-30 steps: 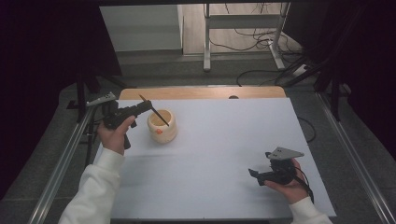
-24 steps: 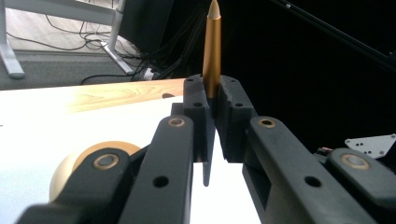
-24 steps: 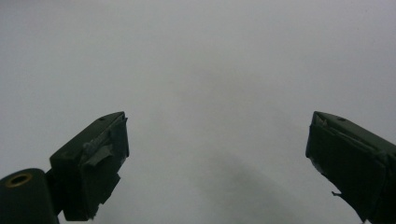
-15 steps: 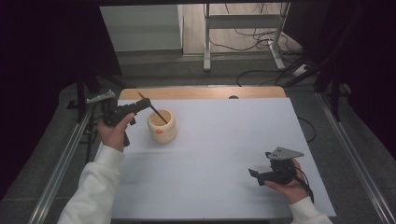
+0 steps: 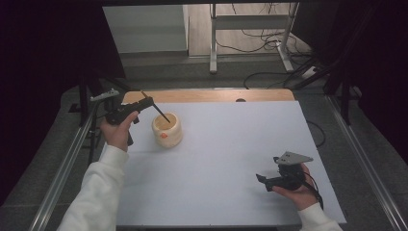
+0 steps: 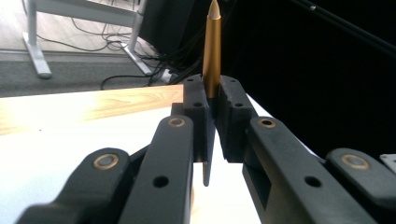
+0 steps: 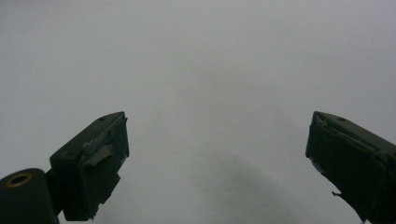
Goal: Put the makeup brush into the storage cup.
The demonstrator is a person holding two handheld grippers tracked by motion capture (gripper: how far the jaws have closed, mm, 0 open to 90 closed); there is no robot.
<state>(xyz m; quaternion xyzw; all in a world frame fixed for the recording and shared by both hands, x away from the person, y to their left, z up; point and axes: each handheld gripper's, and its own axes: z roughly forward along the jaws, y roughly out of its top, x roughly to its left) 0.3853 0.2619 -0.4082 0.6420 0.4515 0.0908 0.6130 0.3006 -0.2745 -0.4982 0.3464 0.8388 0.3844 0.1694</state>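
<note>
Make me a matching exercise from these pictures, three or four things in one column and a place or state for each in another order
Things:
1. Left black two-jaw gripper
2. Right black two-jaw gripper
3. Cream round ceramic pot
4. Gold and black slender stick

Places or states:
A. Stands on the white table near its far left corner
B. Jaws wide apart, nothing between them
C. Clamped between two jaws, dark end slanting down into the pot
D. Jaws closed on a thin thing

Pairs: 1-D, 2-B, 3-A, 4-C

Brush (image 6: pixel 211 51) lower end disappearing behind clamping jaws, cup (image 5: pixel 167 129) contents too small to tell, sleeve (image 5: pixel 98 192) running off bottom edge
</note>
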